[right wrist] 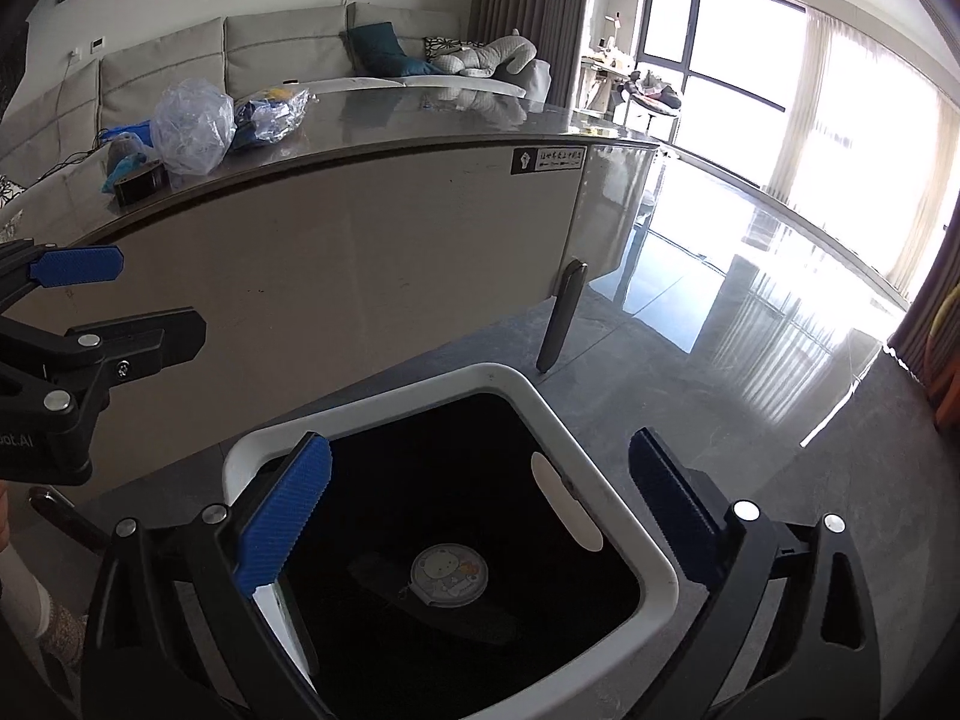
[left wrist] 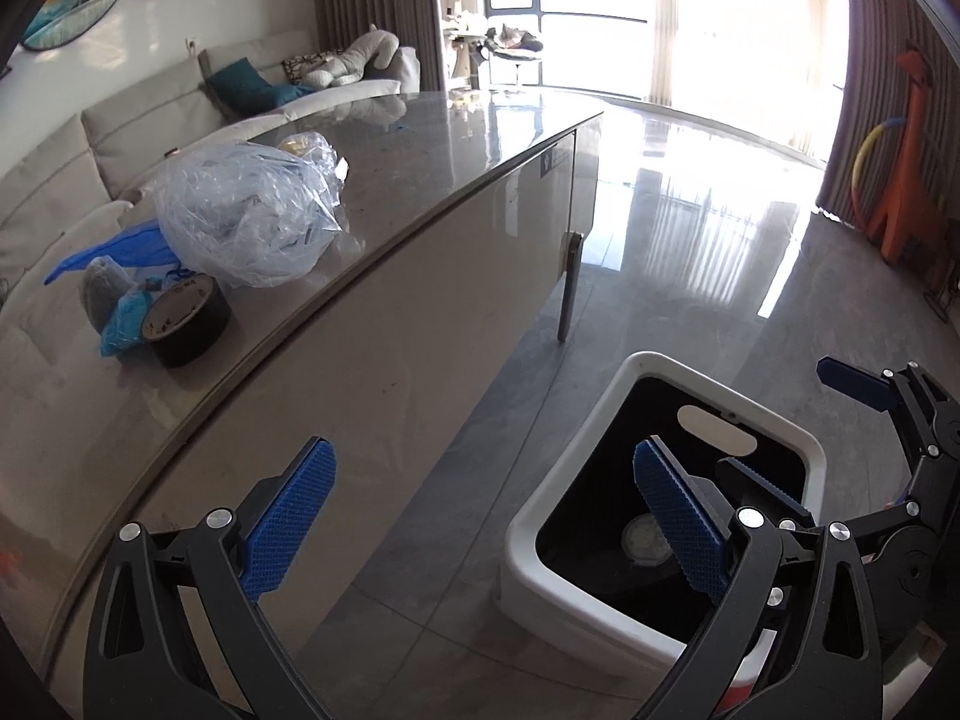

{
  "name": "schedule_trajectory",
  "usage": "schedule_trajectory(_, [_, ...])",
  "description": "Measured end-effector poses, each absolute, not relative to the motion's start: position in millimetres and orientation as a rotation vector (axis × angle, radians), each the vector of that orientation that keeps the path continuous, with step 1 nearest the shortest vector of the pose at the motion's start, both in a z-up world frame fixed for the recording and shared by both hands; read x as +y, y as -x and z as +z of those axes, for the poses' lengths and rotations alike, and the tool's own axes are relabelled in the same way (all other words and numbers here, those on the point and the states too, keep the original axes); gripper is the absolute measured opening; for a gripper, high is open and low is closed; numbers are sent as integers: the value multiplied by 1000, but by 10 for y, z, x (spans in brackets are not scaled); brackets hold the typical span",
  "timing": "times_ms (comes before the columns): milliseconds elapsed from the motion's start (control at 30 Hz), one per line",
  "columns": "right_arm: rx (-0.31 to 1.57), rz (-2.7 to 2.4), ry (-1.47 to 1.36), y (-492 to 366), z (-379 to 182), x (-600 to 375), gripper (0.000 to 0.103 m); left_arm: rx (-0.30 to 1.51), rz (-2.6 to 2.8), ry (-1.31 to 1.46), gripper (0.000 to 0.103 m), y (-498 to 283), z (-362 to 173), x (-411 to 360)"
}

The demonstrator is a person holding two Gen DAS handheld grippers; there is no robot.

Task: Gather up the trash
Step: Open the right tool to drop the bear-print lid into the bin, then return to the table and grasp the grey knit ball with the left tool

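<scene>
The right gripper (right wrist: 480,504) is seen spread wide with nothing between its 2 blue-padded fingers (right wrist: 282,522), and it is held above the open mouth of a white bin (right wrist: 606,468) lined in black. At the bottom of the bin a round lid with a cartoon print (right wrist: 447,575) is seen lying flat. The left gripper (left wrist: 486,522) is likewise released and empty; 1 finger is held over the table's pale side panel, the other over the bin's near rim. The bin stands on the grey tiled floor (left wrist: 690,276), just beside the table's side panel and near a dark table leg (right wrist: 561,315). On the table (left wrist: 456,150), toward its left end, a crumpled clear plastic bag (left wrist: 246,216) is seen close to the front edge. Beside it, nearer the left end, a roll of black tape (left wrist: 183,321) rests at the front edge, touching a light blue scrap (left wrist: 126,324) and a grey lump (left wrist: 102,294). Behind the clear bag, toward the rear edge, a second crumpled wrapper with blue and yellow print (right wrist: 270,114) is seen. A grey sofa (right wrist: 180,60) stands beyond the table's rear edge.
</scene>
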State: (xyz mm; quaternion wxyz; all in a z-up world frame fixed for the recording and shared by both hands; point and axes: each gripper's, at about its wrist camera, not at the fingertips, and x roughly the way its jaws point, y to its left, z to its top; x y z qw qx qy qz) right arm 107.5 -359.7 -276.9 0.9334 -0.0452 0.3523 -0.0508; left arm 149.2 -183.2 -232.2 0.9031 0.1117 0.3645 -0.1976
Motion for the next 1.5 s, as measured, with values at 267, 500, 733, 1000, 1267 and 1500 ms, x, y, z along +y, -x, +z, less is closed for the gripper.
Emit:
schedule_trajectory(267, [672,-98,94,-1095,-2570,-3546,99,717,-384,-224,98,-1475,-2253,-1738])
schedule_trajectory(500, [577,-97,138,-1133,-2199,-3381,99,668,-331,-143,98,-1550,-2028,-1483])
schedule_trajectory(733, [499,-55,143,-1240,-1878,-3176,99,622,-250,-44,98,-1646,-1756,-1079])
schedule_trajectory(1000, [417,6,122,-1437,-1528,-2811,99,564,-135,-5,98,-1823,-1393,-579])
schedule_trajectory(1267, [371,58,120,-1696,-1369,-2361,99,574,-63,-37,98,-2221,-1334,-245])
schedule_trajectory(1500, [399,77,132,-1924,-1475,-2143,99,642,-1,-10,98,-2628,-1539,43])
